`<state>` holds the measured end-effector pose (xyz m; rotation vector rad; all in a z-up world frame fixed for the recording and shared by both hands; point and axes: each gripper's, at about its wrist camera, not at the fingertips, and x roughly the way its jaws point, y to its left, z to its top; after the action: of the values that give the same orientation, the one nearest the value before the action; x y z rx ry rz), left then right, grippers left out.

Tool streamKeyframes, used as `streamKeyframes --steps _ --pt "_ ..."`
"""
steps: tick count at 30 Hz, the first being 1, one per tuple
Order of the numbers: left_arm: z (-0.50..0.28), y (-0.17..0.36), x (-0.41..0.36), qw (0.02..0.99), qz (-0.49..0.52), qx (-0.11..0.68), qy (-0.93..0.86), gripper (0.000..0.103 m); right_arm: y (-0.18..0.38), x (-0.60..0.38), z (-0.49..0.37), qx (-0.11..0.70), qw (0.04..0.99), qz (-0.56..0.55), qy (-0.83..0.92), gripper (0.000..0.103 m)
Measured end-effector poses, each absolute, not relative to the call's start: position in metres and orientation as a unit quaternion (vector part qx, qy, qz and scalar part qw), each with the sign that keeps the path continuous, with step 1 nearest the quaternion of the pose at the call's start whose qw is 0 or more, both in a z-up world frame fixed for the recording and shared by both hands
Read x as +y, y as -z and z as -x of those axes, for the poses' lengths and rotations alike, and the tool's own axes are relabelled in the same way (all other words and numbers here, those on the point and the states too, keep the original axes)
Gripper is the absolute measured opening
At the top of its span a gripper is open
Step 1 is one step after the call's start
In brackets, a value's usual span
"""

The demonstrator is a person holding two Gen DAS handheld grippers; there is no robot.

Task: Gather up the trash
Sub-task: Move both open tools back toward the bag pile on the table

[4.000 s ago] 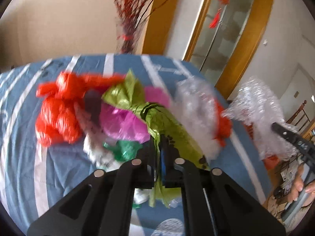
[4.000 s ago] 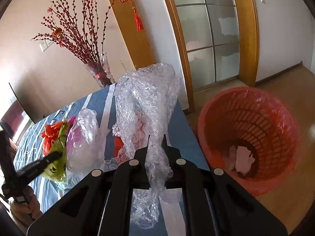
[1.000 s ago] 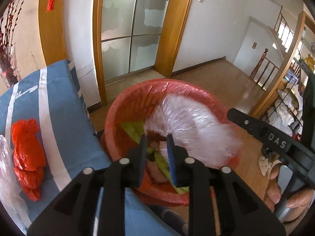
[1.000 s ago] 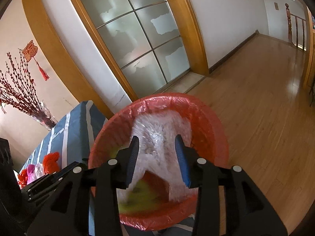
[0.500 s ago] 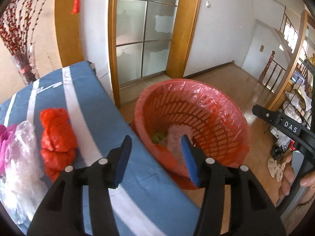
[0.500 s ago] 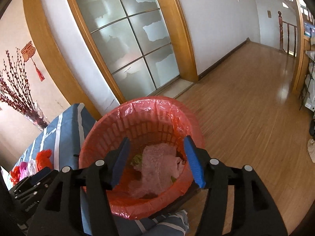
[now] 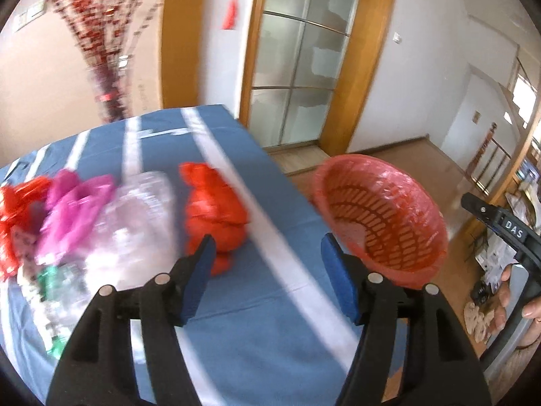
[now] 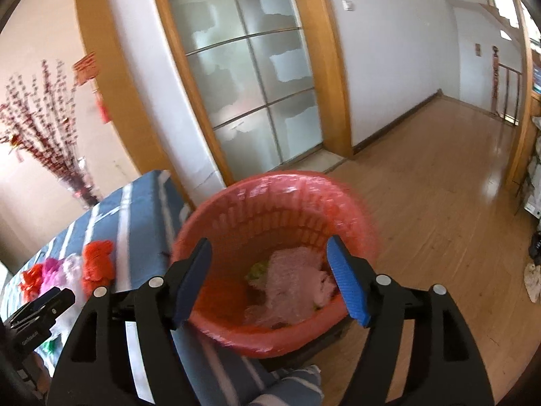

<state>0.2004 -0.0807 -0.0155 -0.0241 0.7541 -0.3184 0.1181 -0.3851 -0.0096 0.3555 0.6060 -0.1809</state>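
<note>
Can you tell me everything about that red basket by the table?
The red basket is round and looks like plastic, with slotted walls and a thin red bag lining its rim. It stands upright on the wooden floor, close beside the blue striped table. Inside lie crumpled clear wrap and something green. Nothing grips it.

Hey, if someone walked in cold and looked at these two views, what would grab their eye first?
Probably the red basket on the wooden floor beside the table, with pale bubble wrap and a green scrap lying inside. Next, the bright heap on the blue striped tablecloth: an orange-red bag, a magenta bag and crumpled clear plastic. Both the left gripper and right gripper are opening, nothing between their jaws.
</note>
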Motion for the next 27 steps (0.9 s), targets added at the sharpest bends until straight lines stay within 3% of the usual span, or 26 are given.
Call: streamKeyframes --steps 15,27 --pt "-0.154 0.001 0.091 0.945 0.052 0.323 -0.003 0.07 -0.001 -0.22 -0.142 0.329 0.933 -0.115 -0.084 0.07" --pt "-0.15 0.022 0.189 0.935 0.09 0.331 -0.094 0.071 0.02 -0.112 -0.173 0.374 0.912 -0.077 -0.15 0.07"
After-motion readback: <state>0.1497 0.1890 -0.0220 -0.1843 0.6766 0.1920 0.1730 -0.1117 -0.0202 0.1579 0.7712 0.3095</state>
